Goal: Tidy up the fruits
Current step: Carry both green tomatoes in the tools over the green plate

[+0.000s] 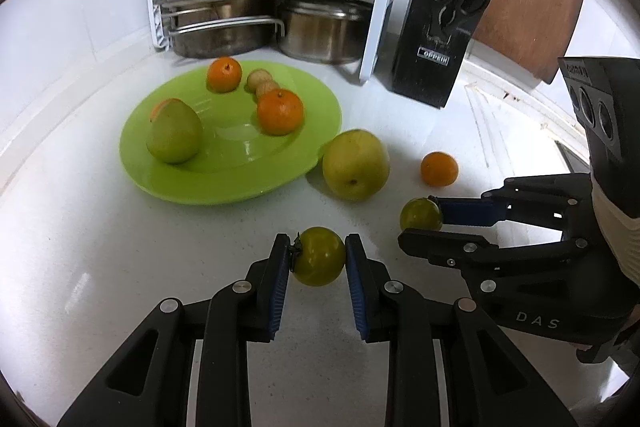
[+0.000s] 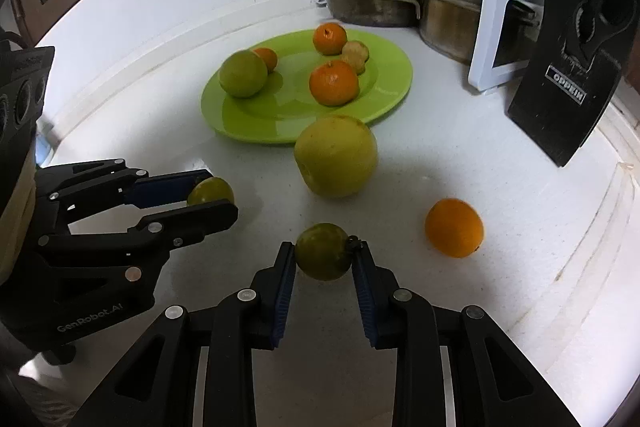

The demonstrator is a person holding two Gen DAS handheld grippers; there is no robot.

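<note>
Left gripper (image 1: 317, 255) clamps one small round green tomato (image 1: 319, 256); right gripper (image 2: 323, 251) clamps another (image 2: 323, 251), both apparently just off the counter. Lime-green plastic plate (image 1: 224, 187) lies ahead and leftward, nearer the left gripper.

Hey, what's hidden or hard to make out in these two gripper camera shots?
- Small orange behind the green pear: left wrist view shows only a sliver.
- Knife block: handles cut off by the top edge.
- Pale lumpy fruit on the green plate: too small to identify.
</note>
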